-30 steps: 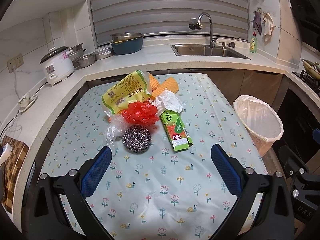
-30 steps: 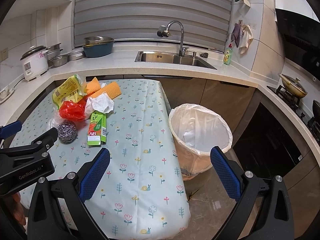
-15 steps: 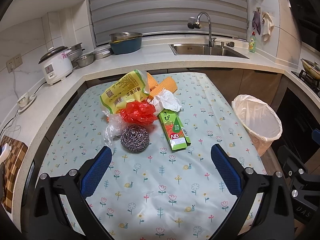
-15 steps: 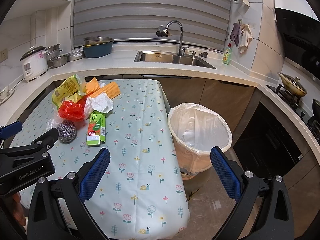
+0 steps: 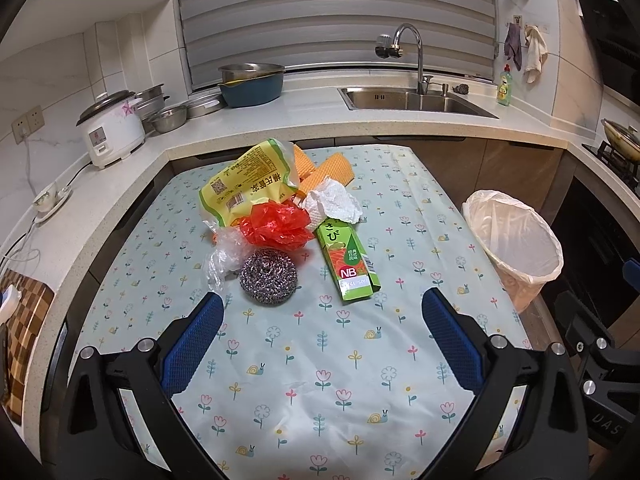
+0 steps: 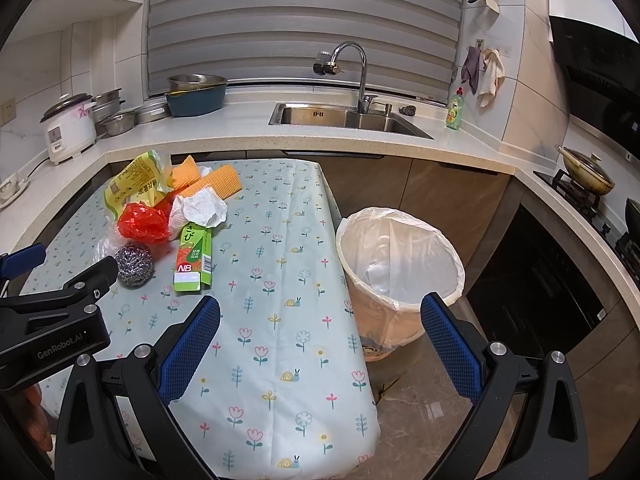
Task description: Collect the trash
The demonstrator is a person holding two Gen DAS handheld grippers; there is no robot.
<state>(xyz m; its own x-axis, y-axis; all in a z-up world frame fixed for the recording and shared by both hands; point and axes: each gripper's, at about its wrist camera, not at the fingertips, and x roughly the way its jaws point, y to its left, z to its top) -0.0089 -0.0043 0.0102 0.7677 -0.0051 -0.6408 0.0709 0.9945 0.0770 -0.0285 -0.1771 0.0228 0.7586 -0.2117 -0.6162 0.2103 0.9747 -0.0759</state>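
A pile of trash lies on the flowered table: a steel scourer, a green carton, a red plastic bag, crumpled white paper, a yellow snack bag, clear plastic and orange sponges. A bin with a white liner stands on the floor right of the table. My left gripper is open and empty, just short of the scourer. My right gripper is open and empty over the table's right edge, near the bin.
A counter wraps around the back with a rice cooker, metal bowls, a blue basin, a sink and a soap bottle. A stove with a pan is at the right.
My left gripper has moved slightly forward toward the trash pile. The right gripper has barely moved. Both stay open.
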